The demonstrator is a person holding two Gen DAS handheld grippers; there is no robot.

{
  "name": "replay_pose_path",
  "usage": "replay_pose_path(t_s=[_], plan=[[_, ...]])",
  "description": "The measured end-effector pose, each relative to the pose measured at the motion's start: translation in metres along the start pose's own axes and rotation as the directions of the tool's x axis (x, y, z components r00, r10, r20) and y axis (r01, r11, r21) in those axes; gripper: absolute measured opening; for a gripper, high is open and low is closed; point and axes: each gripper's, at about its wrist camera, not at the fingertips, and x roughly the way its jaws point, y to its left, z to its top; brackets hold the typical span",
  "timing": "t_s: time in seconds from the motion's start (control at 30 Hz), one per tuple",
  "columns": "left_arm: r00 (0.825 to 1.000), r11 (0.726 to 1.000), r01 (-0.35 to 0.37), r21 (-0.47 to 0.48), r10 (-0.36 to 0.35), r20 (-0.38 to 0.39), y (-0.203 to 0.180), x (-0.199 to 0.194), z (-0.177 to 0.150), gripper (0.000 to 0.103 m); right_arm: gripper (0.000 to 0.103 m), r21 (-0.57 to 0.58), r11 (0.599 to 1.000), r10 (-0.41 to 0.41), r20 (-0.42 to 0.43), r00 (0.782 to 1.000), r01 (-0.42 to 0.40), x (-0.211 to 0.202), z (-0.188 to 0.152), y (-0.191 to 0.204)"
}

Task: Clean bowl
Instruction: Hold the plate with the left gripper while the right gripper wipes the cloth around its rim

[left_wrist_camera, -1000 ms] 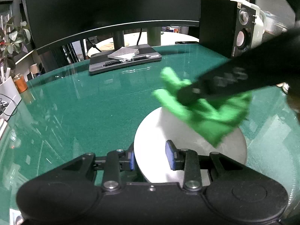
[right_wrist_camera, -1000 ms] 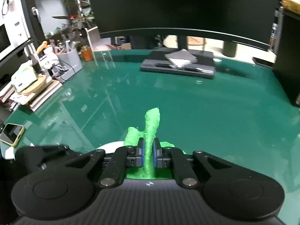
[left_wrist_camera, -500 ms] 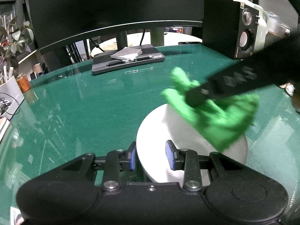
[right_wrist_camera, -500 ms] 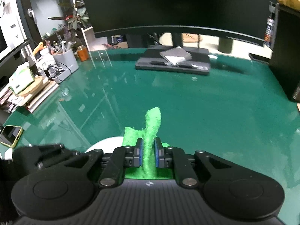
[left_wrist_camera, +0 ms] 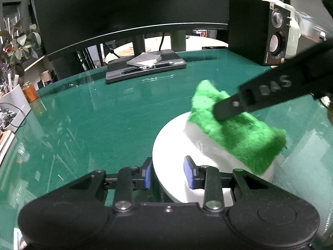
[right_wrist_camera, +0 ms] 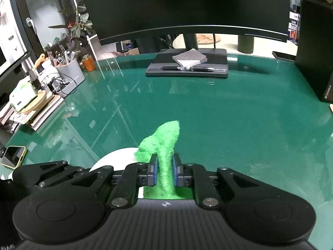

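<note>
Pinching a green cloth [right_wrist_camera: 165, 145] between its fingers, right gripper [right_wrist_camera: 164, 171] rests it in the bowl [left_wrist_camera: 174, 145]; left gripper [left_wrist_camera: 167, 174] fingers straddle the bowl's rim, grip uncertain.

The near part of the white bowl [left_wrist_camera: 172, 145] is hidden behind the left gripper [left_wrist_camera: 167, 174] body, and the green cloth [left_wrist_camera: 235, 129] covers its far right side. In the right wrist view only a sliver of the bowl [right_wrist_camera: 116, 156] shows, so whether the cloth [right_wrist_camera: 164, 143] touches it cannot be told. The right gripper [left_wrist_camera: 220, 112] is blurred, its body cut off at the right edge.
</note>
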Motion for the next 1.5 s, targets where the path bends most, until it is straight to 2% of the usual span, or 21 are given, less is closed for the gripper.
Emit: replay_pose_path(t_s=[0.07,0.1,0.2,0.3,0.4,0.5,0.6,0.7,1.0,1.17,1.27,1.33,1.5], plan=[[1.0,1.0,-0.002,0.001,0.002,0.001,-0.001,0.0,0.0,0.033,0.012,0.013,1.0,-0.005,0.014,1.0,0.005,-0.008,-0.003,-0.005],[1.0,1.0,-0.003,0.003,0.003,0.001,-0.001,0.0,0.0,0.033,0.006,0.014,1.0,-0.014,0.028,1.0,0.013,-0.011,-0.004,-0.006],[1.0,1.0,-0.007,0.004,0.007,0.0,-0.002,0.0,0.0,0.033,0.006,0.018,0.998,-0.054,0.094,0.994,0.053,-0.021,0.001,-0.007],[1.0,1.0,-0.011,0.005,0.011,-0.002,-0.002,-0.001,0.0,0.033,0.006,0.016,0.999,-0.049,0.144,0.988,0.047,-0.023,0.01,-0.003],[1.0,1.0,-0.015,0.005,0.015,-0.003,-0.003,-0.001,0.001,0.033,0.006,-0.024,1.0,-0.012,0.166,0.986,0.016,-0.008,0.019,0.012],[1.0,1.0,-0.019,0.004,0.019,-0.004,-0.003,-0.001,0.001,0.033,0.006,-0.097,0.995,-0.005,0.208,0.978,0.025,0.009,0.024,0.029],[1.0,1.0,-0.018,0.002,0.018,-0.003,-0.003,-0.001,0.0,0.033,0.005,-0.124,0.992,0.018,0.175,0.984,0.003,0.025,0.026,0.036],[1.0,1.0,-0.018,0.002,0.018,-0.001,-0.003,-0.001,0.0,0.034,0.005,-0.074,0.997,0.037,0.114,0.993,-0.029,0.033,0.023,0.032],[1.0,1.0,-0.009,0.017,0.009,0.007,-0.004,-0.002,-0.002,0.035,0.005,0.045,0.995,-0.095,0.025,0.995,0.093,0.017,-0.003,-0.002],[1.0,0.999,-0.013,0.032,0.013,0.009,-0.006,-0.003,-0.003,0.035,0.005,0.033,0.996,-0.079,0.064,0.995,0.077,0.024,0.003,0.015],[1.0,0.999,-0.012,0.038,0.012,0.009,-0.008,-0.004,-0.003,0.036,0.005,-0.018,0.997,-0.068,0.074,0.995,0.07,0.023,0.003,0.022],[1.0,0.999,-0.01,0.041,0.009,0.01,-0.009,-0.005,-0.003,0.039,0.005,-0.02,0.996,-0.083,0.063,0.995,0.085,0.018,-0.001,0.017],[1.0,0.999,-0.007,0.046,0.006,0.014,-0.009,-0.005,-0.004,0.039,0.005,-0.033,0.995,-0.097,0.032,0.995,0.098,-0.007,-0.017,0.006]])
